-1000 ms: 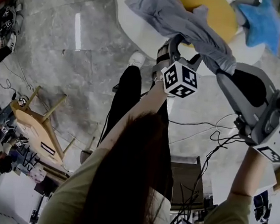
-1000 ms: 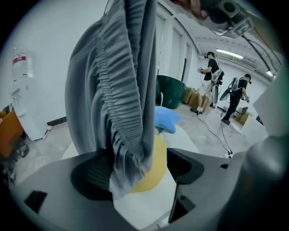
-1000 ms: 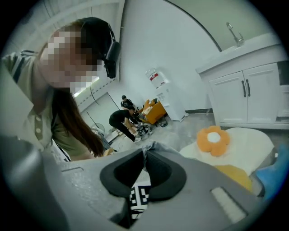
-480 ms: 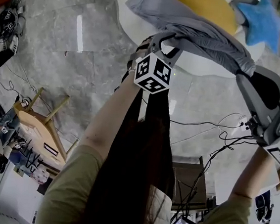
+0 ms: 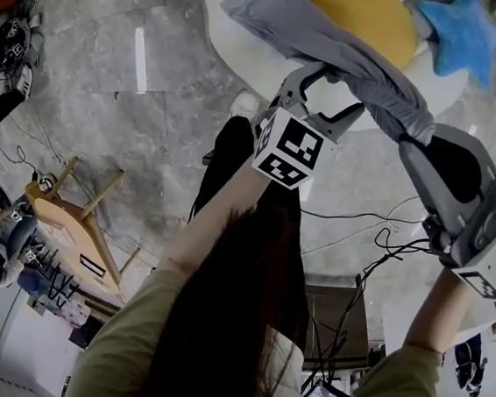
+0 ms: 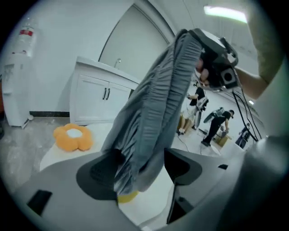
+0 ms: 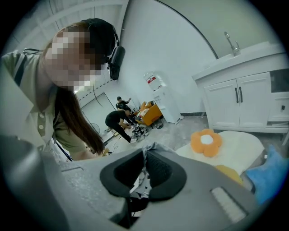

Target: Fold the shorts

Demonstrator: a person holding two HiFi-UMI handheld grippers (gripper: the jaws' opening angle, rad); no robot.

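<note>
The grey shorts (image 5: 335,44) are up in the air over the near edge of the white round mat (image 5: 237,51), strung between both grippers. The right gripper (image 5: 417,136) is clamped tight on one end of the cloth. The left gripper (image 5: 334,92) has just been opening its jaws, and they stand wide, the bunched fabric hanging loose between them.

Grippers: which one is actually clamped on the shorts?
The right gripper: its jaws are shut on a pinch of the shorts. The left gripper has just been opening its jaws, and the shorts hang loose between them.
</note>
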